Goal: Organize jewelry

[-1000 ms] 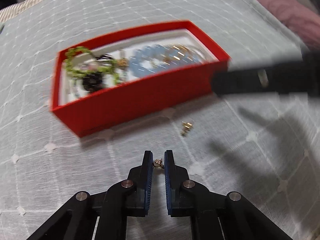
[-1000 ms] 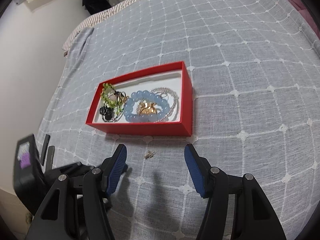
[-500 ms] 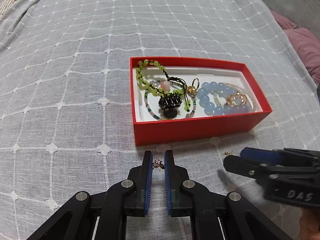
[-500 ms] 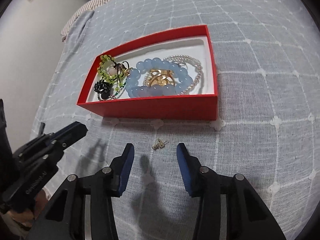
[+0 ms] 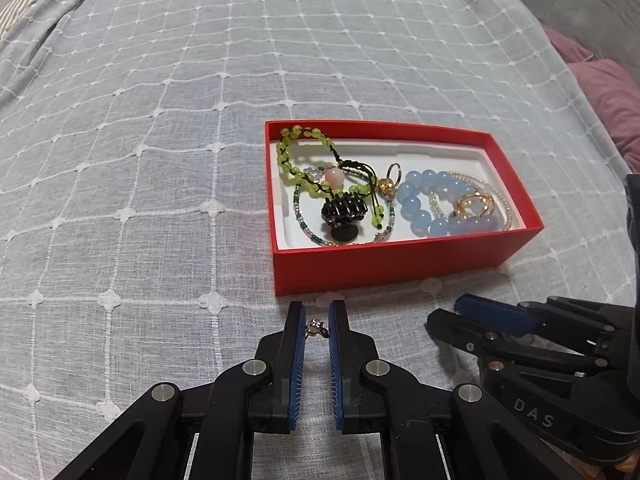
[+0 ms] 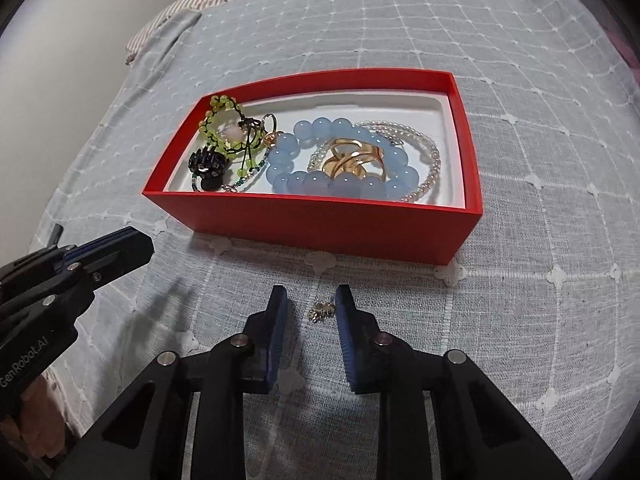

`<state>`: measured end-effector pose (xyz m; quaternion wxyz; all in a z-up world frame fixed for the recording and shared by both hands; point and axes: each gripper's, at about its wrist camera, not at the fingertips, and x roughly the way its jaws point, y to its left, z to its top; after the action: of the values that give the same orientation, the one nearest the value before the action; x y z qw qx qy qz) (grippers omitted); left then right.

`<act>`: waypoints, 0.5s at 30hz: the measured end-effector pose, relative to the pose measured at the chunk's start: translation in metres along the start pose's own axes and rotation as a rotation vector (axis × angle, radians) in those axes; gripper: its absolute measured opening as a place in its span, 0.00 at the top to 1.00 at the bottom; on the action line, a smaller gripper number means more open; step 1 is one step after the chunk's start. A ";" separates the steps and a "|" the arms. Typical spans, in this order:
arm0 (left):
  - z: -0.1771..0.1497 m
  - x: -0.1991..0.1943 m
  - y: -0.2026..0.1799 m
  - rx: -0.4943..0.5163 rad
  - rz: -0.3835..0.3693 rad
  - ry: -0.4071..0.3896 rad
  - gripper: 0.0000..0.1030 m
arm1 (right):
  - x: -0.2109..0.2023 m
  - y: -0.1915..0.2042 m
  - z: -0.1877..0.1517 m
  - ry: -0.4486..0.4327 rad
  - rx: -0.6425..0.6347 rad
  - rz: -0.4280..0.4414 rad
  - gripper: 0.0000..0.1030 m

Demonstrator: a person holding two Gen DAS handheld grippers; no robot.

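Note:
A red box (image 5: pixel 400 264) with a white lining sits on the grey checked bedspread (image 5: pixel 160 160). It holds a green bead bracelet (image 5: pixel 296 148), a blue bead bracelet (image 5: pixel 416 208), gold rings (image 5: pixel 474 204) and a black clip (image 5: pixel 344 210). In front of the box, my left gripper (image 5: pixel 317 312) is shut on a tiny gold earring (image 5: pixel 316 326) with a pink stone. My right gripper (image 6: pixel 311 300) is low over the cloth and its jaws are closing. A second small gold earring (image 6: pixel 322 310) lies on the cloth between them, close to the right pad.
The box's near wall (image 6: pixel 320 224) stands just beyond both grippers. In the right wrist view my left gripper (image 6: pixel 136 240) is at the left. A pink pillow (image 5: pixel 608 92) and grey blanket (image 5: pixel 580 0) lie far right. A wall (image 6: pixel 60 20) borders the bed's left.
My right gripper came down toward the cloth and its jaws narrowed around the loose earring. My left gripper swung to face the box squarely, then stayed still with its earring.

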<state>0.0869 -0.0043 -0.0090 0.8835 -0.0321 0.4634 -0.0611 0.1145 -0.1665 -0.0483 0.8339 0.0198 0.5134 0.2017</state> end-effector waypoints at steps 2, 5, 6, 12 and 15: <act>-0.001 -0.001 0.000 0.004 0.001 0.000 0.94 | 0.001 0.000 0.001 0.002 -0.008 -0.007 0.86; 0.000 -0.001 0.000 0.006 0.001 -0.002 0.94 | 0.001 0.000 0.001 0.002 -0.016 -0.010 0.88; 0.000 -0.001 0.000 0.006 0.001 -0.003 0.94 | 0.001 0.001 0.002 0.002 -0.019 -0.009 0.89; 0.001 -0.002 0.002 -0.004 0.001 -0.008 0.94 | -0.001 0.000 0.003 0.013 -0.001 0.028 0.89; 0.001 -0.003 0.004 -0.010 -0.002 -0.010 0.94 | -0.006 -0.009 0.004 0.014 0.035 0.064 0.89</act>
<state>0.0867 -0.0001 -0.0063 0.8855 -0.0374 0.4592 -0.0596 0.1181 -0.1759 -0.0430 0.8230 0.0492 0.5217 0.2193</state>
